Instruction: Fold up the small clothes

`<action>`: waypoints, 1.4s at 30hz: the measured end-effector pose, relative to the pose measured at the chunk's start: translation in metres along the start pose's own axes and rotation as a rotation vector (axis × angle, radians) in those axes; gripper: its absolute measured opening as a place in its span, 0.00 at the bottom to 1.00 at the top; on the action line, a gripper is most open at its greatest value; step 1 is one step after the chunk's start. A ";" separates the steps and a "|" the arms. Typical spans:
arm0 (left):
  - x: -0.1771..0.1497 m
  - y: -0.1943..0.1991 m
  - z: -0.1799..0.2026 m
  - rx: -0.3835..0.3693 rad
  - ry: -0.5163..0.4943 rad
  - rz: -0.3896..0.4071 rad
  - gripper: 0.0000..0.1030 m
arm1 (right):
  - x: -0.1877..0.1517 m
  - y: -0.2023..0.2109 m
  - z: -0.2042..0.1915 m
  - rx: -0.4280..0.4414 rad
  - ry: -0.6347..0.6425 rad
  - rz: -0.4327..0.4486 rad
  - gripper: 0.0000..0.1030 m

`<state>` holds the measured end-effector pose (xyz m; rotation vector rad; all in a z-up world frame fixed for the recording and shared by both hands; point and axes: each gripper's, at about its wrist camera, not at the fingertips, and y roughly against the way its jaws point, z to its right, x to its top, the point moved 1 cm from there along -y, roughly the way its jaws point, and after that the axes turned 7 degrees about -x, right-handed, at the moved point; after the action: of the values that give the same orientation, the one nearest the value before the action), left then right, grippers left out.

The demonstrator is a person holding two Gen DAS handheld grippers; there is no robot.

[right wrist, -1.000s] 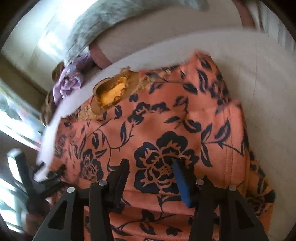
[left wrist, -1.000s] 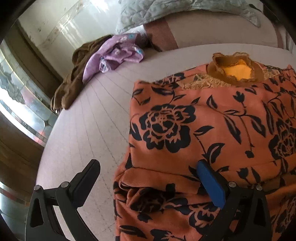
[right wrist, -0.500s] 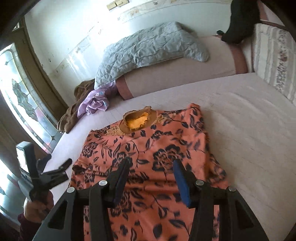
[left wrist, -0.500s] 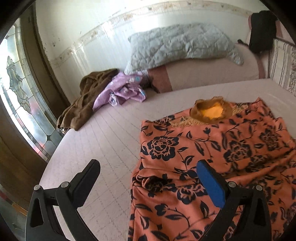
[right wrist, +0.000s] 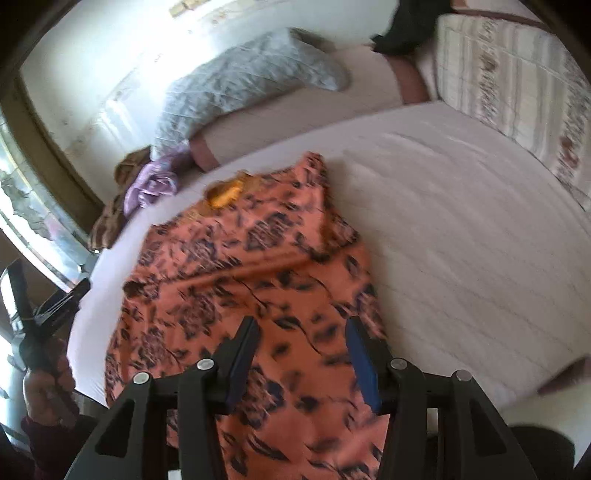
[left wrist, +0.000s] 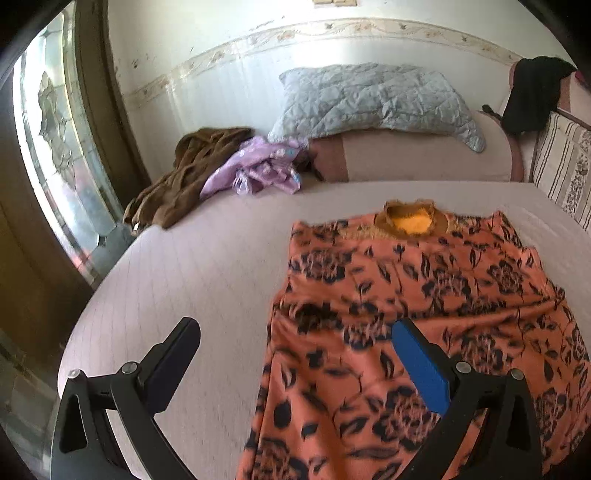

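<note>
Both jaws apart, nothing gripped: left gripper (left wrist: 295, 354) and right gripper (right wrist: 301, 350) above the dress (left wrist: 424, 295), flat on the bed (left wrist: 207, 266).

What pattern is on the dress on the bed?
Dark flowers on orange dress, clearest in the left wrist view.

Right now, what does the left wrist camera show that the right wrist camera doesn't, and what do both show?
Only the left wrist view shows the wallpaper border strip running along the wall. Only the right wrist view shows the person's hand holding the left gripper, jaws apart. Both show the orange dress with dark flowers spread on the pale mattress, the grey quilted pillow and the crumpled purple garment.
</note>
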<state>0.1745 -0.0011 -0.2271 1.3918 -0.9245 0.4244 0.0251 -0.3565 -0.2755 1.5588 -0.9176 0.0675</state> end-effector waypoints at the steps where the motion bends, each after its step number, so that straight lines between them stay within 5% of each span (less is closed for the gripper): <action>1: -0.007 0.000 -0.002 0.002 0.006 -0.019 1.00 | -0.004 0.000 0.004 -0.008 -0.007 -0.012 0.53; 7: -0.067 -0.006 -0.028 -0.016 0.132 -0.235 1.00 | -0.026 -0.012 0.026 -0.079 -0.008 -0.132 0.56; 14: -0.120 -0.009 -0.064 -0.021 0.291 -0.378 1.00 | -0.049 -0.028 0.057 -0.105 -0.061 -0.214 0.59; 18: -0.134 -0.011 -0.072 -0.048 0.348 -0.406 0.96 | -0.067 -0.047 0.066 -0.076 -0.113 -0.305 0.60; 20: -0.143 -0.016 -0.071 -0.075 0.370 -0.435 0.79 | -0.079 -0.056 0.062 -0.059 -0.117 -0.343 0.60; 23: -0.146 -0.020 -0.069 -0.109 0.389 -0.457 0.67 | -0.085 -0.054 0.050 -0.100 -0.068 -0.312 0.59; 28: -0.145 -0.014 -0.080 -0.102 0.423 -0.459 0.67 | -0.084 -0.039 0.034 -0.096 0.019 -0.289 0.14; 31: -0.147 -0.006 -0.096 -0.095 0.442 -0.439 0.74 | -0.086 -0.035 0.033 -0.089 0.012 -0.301 0.14; 37: -0.165 -0.021 -0.093 -0.252 0.489 -0.534 0.75 | -0.086 -0.044 0.036 -0.101 0.009 -0.330 0.25; 42: -0.166 -0.012 -0.094 -0.267 0.492 -0.504 0.45 | -0.088 -0.041 0.033 -0.105 0.043 -0.314 0.23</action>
<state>0.1123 0.1287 -0.3534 1.1468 -0.2032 0.2287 -0.0266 -0.3441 -0.3633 1.5792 -0.6242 -0.1681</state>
